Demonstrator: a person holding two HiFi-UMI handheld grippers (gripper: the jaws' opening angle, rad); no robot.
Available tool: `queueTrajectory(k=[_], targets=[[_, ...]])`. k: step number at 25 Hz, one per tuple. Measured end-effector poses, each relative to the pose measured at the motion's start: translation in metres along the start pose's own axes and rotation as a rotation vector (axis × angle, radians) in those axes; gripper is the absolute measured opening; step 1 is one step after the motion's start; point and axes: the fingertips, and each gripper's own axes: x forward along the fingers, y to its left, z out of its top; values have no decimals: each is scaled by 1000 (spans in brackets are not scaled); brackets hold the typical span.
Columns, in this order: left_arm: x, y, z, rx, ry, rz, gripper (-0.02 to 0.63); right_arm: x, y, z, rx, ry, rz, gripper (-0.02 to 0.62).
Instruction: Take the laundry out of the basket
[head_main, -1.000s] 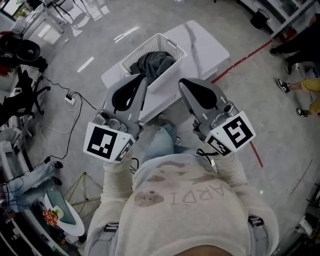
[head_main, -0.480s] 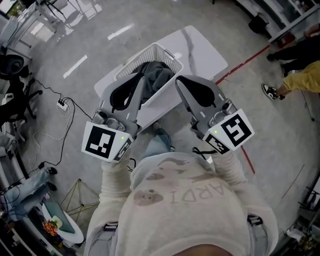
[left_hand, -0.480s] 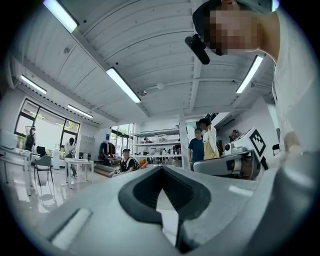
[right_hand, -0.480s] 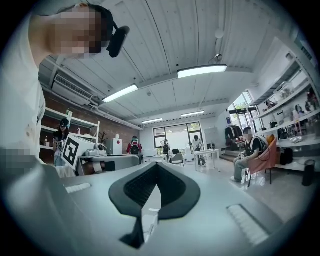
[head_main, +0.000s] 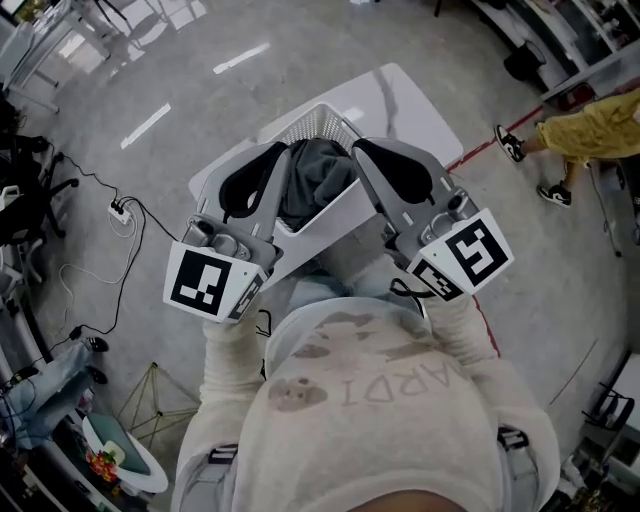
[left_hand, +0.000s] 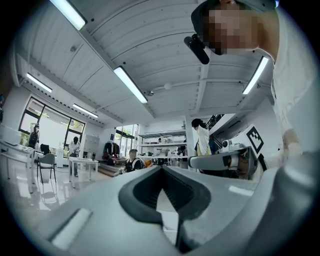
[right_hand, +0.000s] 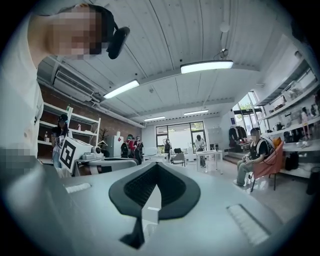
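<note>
A white slatted laundry basket (head_main: 322, 123) stands on a small white table (head_main: 412, 103) in the head view. Dark grey laundry (head_main: 318, 178) is heaped inside it. My left gripper (head_main: 281, 152) is held over the basket's left side, and my right gripper (head_main: 362, 149) over its right side, both above the laundry. Each is shut with nothing between its pads. The left gripper view shows its jaws meeting at the tip (left_hand: 161, 168), aimed out into the room. The right gripper's (right_hand: 156, 165) jaws meet the same way. Neither gripper view shows the basket.
A person in yellow (head_main: 590, 125) walks past at the upper right, near a red floor line (head_main: 468, 157). A power strip (head_main: 118, 212) with cables lies on the floor at the left. Both gripper views show seated and standing people, tables and shelves farther off.
I have stepped closer to the table, so the basket now lies between and under both grippers. The grippers kept their pose and stayed shut. The person in yellow moved in from the right.
</note>
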Motion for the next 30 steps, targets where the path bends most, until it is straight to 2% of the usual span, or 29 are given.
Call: queueTrajectory(k=[5, 10, 16, 30], targets=[[-8, 20, -6, -25, -8, 44, 0, 24, 4, -4, -13, 33, 47, 27], [-14, 36, -6, -27, -3, 121, 0, 47, 4, -2, -12, 43, 124, 28], [-14, 47, -2, -14, 16, 259, 0, 70, -4, 1, -2, 43, 261, 28], [34, 28, -2, 21, 53, 549, 0, 78, -69, -3, 22, 68, 544, 27]])
